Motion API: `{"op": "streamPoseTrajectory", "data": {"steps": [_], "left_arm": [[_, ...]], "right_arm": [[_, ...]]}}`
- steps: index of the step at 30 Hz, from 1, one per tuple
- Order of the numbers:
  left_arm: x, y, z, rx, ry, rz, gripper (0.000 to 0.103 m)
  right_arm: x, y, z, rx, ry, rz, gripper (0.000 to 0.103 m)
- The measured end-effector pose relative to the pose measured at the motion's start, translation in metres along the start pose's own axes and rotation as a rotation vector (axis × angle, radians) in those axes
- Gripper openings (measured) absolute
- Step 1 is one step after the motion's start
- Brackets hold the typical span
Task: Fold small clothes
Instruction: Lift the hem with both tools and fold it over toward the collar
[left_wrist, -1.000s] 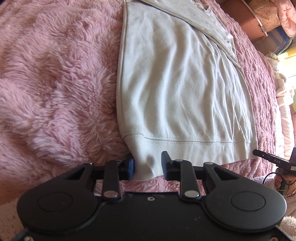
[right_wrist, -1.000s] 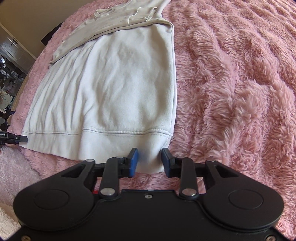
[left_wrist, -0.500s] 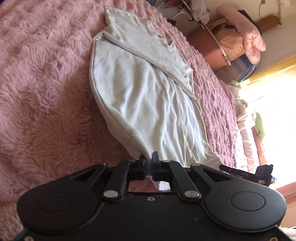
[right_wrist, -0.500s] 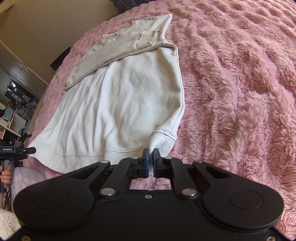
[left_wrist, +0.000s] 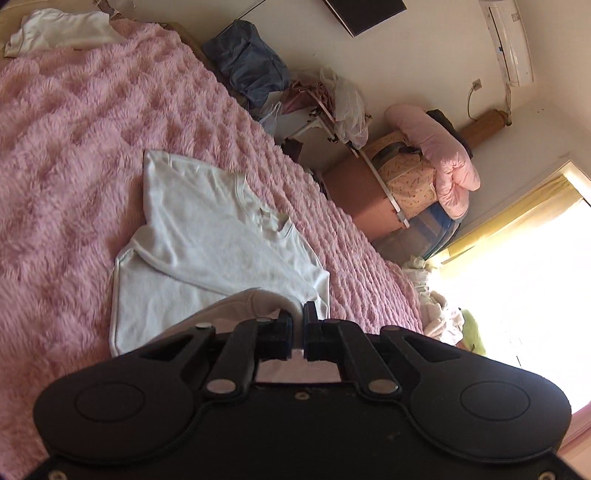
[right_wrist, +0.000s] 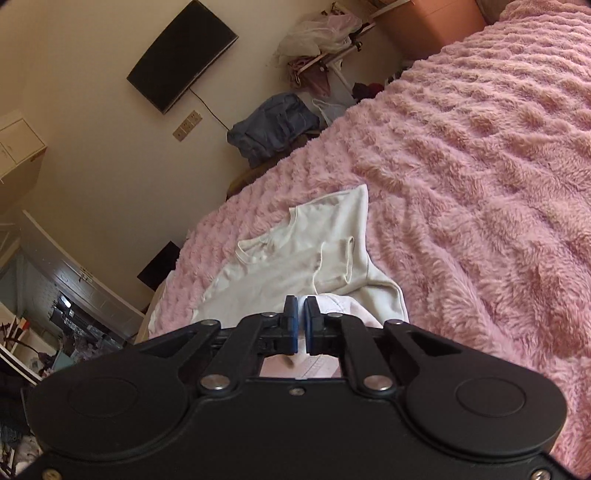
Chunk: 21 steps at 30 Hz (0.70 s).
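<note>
Shirt (left_wrist: 221, 251) hem is clamped in both the left tool (left_wrist: 297, 325) and right tool (right_wrist: 300, 321), lifted over its body.

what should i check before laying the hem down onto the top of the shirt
1. Left tool shut on shirt hem: ok.
2. Right tool shut on hem: ok.
3. Hem lifted off the pink blanket: ok.
4. Sleeves folded in across the chest: ok.
5. Collar end lying flat: ok, slight wrinkles.
6. Both hem corners level with each other: cannot tell.
</note>
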<state>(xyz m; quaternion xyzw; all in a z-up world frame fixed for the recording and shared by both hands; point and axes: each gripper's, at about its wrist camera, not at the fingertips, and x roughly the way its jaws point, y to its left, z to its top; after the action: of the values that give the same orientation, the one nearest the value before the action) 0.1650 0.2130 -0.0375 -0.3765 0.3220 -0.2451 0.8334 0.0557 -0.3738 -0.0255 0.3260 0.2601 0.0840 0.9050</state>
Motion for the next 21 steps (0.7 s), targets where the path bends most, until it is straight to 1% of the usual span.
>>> {"op": "streamPoseTrajectory", "data": {"steps": [4,6,8,13,14,17,21], "left_arm": [[0.034,0.007,0.052,0.004,-0.045,-0.002,0.002],[0.050,0.012,0.075,0.007,-0.061,0.000,0.002],[0.072,0.018,0.101,0.014,-0.068,0.020,0.002],[0.127,0.043,0.156,0.006,-0.069,0.057,0.002],[0.139,0.049,0.164,0.002,-0.067,0.067,0.002],[0.177,0.074,0.188,-0.002,-0.045,0.128,0.002],[0.217,0.107,0.202,-0.009,-0.014,0.187,0.002]], "right_arm": [[0.040,0.004,0.035,0.034,-0.059,0.018,0.004],[0.065,0.008,0.050,0.029,-0.069,0.012,0.004],[0.090,0.011,0.064,0.030,-0.073,0.010,0.004],[0.155,0.012,0.096,0.048,-0.078,-0.004,0.004],[0.170,0.011,0.103,0.055,-0.082,-0.003,0.004],[0.210,0.007,0.118,0.070,-0.076,-0.016,0.004],[0.266,-0.002,0.127,0.070,-0.040,-0.077,0.004]]}}
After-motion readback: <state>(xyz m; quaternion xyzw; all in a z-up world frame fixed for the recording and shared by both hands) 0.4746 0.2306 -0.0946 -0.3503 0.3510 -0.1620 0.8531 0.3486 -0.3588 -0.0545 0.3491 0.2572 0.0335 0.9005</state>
